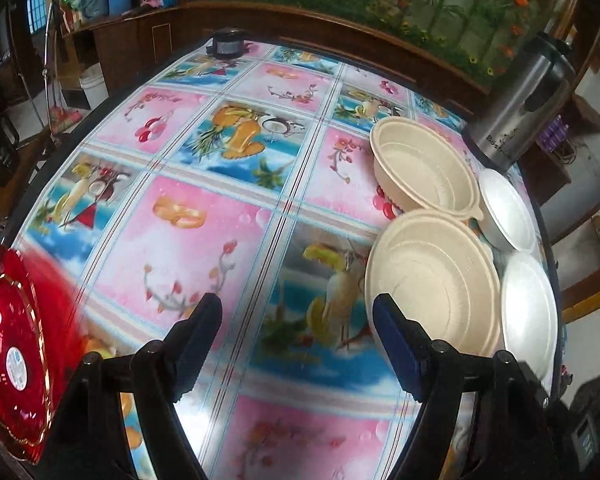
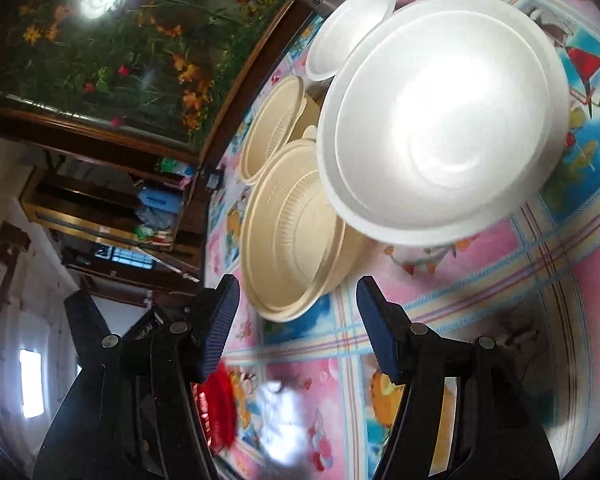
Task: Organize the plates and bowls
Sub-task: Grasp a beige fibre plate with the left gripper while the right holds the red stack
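Note:
Two beige bowls sit on the flowered tablecloth (image 1: 204,232), a near one (image 1: 428,280) and a far one (image 1: 424,164). Beside them are two white foam bowls (image 1: 508,208) (image 1: 528,304). A red glass plate (image 1: 12,360) lies at the lower left. My left gripper (image 1: 297,302) hangs open over bare cloth, left of the near beige bowl. In the right wrist view my right gripper (image 2: 298,282) is open and holds nothing. The near beige bowl (image 2: 296,232) is just ahead of it, and the big white bowl (image 2: 444,120) is beyond to the right. The red plate (image 2: 218,412) shows below the left finger.
A steel flask (image 1: 524,104) stands behind the bowls near the table's right edge. A small black object (image 1: 228,42) sits at the far edge. A wooden cabinet with a flower picture (image 2: 132,40) runs behind the table. The table rim curves close to the white bowls.

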Tool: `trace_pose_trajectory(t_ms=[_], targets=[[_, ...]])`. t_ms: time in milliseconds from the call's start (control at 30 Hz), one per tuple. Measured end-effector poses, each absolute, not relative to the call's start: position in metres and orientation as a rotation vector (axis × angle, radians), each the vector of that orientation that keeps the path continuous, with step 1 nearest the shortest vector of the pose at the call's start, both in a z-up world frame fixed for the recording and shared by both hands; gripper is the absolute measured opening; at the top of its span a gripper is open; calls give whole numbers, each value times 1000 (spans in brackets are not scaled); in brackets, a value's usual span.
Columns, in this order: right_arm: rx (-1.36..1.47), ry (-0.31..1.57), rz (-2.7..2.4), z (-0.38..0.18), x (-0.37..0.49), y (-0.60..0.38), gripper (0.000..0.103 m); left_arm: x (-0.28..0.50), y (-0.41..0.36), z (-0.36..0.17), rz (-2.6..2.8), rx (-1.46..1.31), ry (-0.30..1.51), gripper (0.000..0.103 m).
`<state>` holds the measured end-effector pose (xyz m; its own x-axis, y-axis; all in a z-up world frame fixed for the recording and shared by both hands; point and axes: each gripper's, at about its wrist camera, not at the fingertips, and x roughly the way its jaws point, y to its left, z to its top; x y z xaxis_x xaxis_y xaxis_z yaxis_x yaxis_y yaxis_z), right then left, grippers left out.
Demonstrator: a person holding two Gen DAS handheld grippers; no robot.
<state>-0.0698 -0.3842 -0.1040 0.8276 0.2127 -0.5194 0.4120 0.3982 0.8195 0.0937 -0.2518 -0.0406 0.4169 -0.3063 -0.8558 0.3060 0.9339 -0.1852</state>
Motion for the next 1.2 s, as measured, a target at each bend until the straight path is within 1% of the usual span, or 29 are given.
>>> trace_pose_trajectory(t_ms=[200, 433, 633, 833, 1033, 1067, 1133, 1167, 1200], targets=[[1164, 601, -153, -109, -67, -386, 62, 107, -265, -51, -403, -9, 1089, 78], [1149, 590, -172, -109, -65, -387, 62, 110, -270, -54, -412, 9, 1062, 78], [1130, 564, -208, -106, -64, -388, 62, 110, -276, -60, -467, 31, 1085, 78], [1119, 581, -226, -110, -59, -386, 62, 111, -277, -67, -487, 41, 1100, 78], [1095, 574, -254, -106, -57, -385, 59, 113, -275, -71, -493, 42, 1083, 76], [1098, 575, -255, -107, -57, -385, 58, 114, -274, -72, -494, 33, 1081, 74], [1097, 574, -263, -108, -58, -386, 56, 114, -272, -72, -495, 26, 1078, 66], [1099, 572, -263, -108, -58, -386, 55, 114, -272, -72, -495, 30, 1076, 61], [1096, 571, -263, -108, -58, -386, 53, 114, -273, -72, -495, 32, 1077, 58]])
